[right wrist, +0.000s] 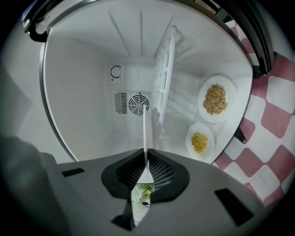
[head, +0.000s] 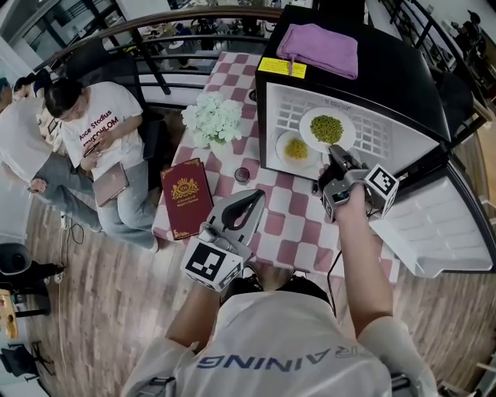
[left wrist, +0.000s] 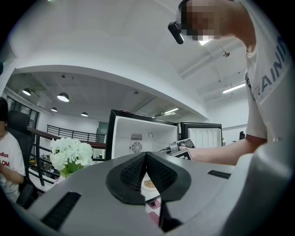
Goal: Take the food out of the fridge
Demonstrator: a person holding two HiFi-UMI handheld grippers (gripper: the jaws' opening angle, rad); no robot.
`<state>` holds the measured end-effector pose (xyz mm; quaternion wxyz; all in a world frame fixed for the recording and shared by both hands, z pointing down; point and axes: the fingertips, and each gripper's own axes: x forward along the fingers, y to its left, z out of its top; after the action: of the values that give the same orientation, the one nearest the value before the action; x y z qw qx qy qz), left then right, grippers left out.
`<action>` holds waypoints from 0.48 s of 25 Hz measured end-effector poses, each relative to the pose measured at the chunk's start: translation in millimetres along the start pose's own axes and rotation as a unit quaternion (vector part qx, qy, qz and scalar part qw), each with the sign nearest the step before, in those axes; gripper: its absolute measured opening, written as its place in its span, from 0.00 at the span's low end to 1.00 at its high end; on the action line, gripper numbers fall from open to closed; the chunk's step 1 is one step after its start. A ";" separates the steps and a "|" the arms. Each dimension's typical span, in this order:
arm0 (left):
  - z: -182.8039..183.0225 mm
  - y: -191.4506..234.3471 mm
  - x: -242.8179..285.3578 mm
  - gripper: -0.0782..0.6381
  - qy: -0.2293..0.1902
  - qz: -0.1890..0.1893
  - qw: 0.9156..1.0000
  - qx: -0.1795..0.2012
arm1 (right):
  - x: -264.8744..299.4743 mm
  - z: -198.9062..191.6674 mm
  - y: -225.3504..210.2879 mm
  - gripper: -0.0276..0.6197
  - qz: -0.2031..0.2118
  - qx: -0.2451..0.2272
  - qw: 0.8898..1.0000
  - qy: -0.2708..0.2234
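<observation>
Right gripper (right wrist: 145, 154) fingers clenched on thin white edge (right wrist: 144, 129), apparently a plate rim, inside fridge (right wrist: 83, 92), left gripper (left wrist: 146, 154) fingers clenched, empty

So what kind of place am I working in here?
Probably a mock café corner on an indoor balcony, not a home kitchen: a mini fridge sits on a checked cloth, with flowers and a menu beside it, and a curved railing runs behind.
</observation>
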<state>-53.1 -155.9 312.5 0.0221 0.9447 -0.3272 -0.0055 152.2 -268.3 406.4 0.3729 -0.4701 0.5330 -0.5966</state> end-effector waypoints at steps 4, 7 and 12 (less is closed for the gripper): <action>0.1 -4.8 0.0 0.12 0.002 -0.009 1.000 -0.002 | -17.2 -4.7 -0.6 0.09 0.005 -0.001 1.000 0.002; -1.2 -11.3 0.2 0.12 0.005 -0.018 1.000 -0.001 | -32.6 -10.1 -1.4 0.09 0.016 -0.003 1.000 0.005; -5.6 -24.8 3.8 0.12 0.015 -0.046 0.999 0.001 | -69.0 -21.2 -0.5 0.09 0.034 0.000 0.999 0.007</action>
<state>-34.6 -138.6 317.0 0.0260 0.9588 -0.2827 0.0081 151.2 -196.9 395.8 0.3894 -0.4477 0.5509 -0.5869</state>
